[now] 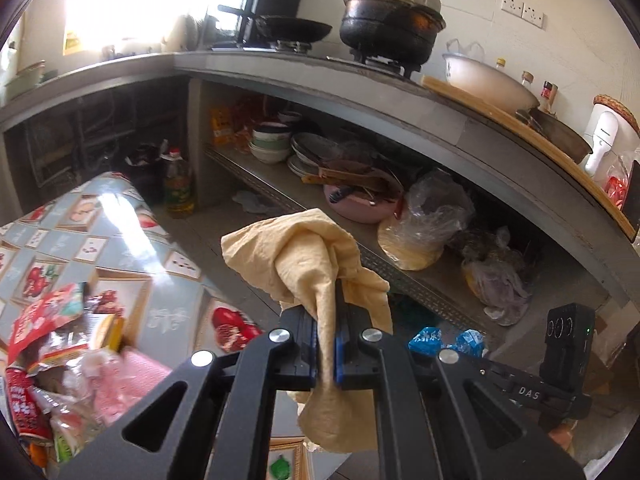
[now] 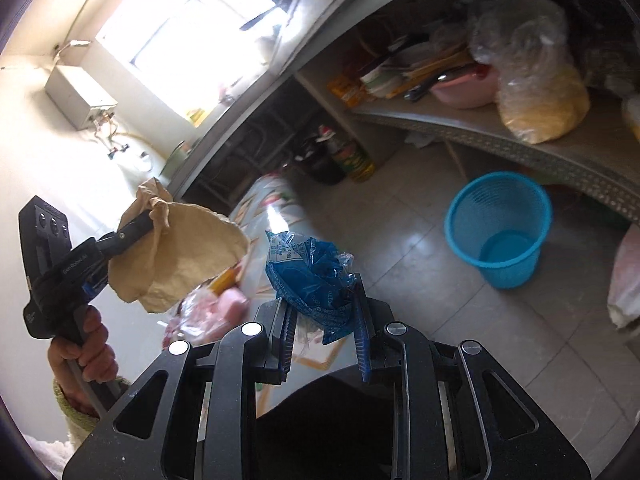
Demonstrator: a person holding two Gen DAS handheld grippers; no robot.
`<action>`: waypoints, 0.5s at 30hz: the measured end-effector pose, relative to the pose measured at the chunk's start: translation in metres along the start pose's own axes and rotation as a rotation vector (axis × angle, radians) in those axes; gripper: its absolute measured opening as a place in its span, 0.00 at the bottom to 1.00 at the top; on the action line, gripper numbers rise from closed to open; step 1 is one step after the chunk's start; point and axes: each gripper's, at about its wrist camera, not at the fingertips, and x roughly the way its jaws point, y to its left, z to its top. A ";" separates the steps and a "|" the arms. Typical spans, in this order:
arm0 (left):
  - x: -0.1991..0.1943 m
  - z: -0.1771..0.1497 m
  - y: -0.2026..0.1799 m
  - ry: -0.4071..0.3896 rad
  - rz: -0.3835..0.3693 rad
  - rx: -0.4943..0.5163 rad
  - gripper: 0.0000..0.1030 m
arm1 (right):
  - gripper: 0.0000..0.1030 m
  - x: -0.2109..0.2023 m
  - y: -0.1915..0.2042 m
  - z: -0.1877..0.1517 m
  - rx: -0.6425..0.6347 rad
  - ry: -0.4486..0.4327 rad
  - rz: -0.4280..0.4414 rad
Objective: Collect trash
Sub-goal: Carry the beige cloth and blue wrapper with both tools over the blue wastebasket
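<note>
While both loads hang in the air: carry-to-bin step, by my reading.
Left claw (image 1: pixel 326 344): pinched nearly shut on a crumpled beige paper napkin (image 1: pixel 316 256), held above the patterned counter (image 1: pixel 120 236).
Right claw (image 2: pixel 322 320): partly closed around a crushed blue plastic wrapper (image 2: pixel 310 276).
Blue wastebasket (image 2: pixel 500 228): on the floor under the shelf, apparently empty.
Next move: swing both loads over its rim, then open the claws.
More trash: wrappers (image 1: pixel 44 344) on the counter.

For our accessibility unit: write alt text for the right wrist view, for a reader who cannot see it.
The right gripper clamps a crumpled blue plastic wrapper above a tiled floor where an empty blue mesh wastebasket stands. At left, the left gripper holds a beige cloth.
</note>
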 end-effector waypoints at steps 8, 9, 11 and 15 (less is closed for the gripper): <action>0.164 0.031 -0.040 0.314 -0.174 -0.085 0.05 | 0.23 0.011 -0.084 0.024 0.135 -0.077 -0.267; 0.186 0.031 -0.043 0.358 -0.186 -0.104 0.06 | 0.23 0.013 -0.096 0.027 0.156 -0.077 -0.292; 0.227 0.025 -0.050 0.438 -0.201 -0.121 0.06 | 0.23 0.022 -0.118 0.034 0.198 -0.075 -0.324; 0.306 0.012 -0.054 0.575 -0.199 -0.182 0.06 | 0.23 0.051 -0.151 0.040 0.261 -0.046 -0.378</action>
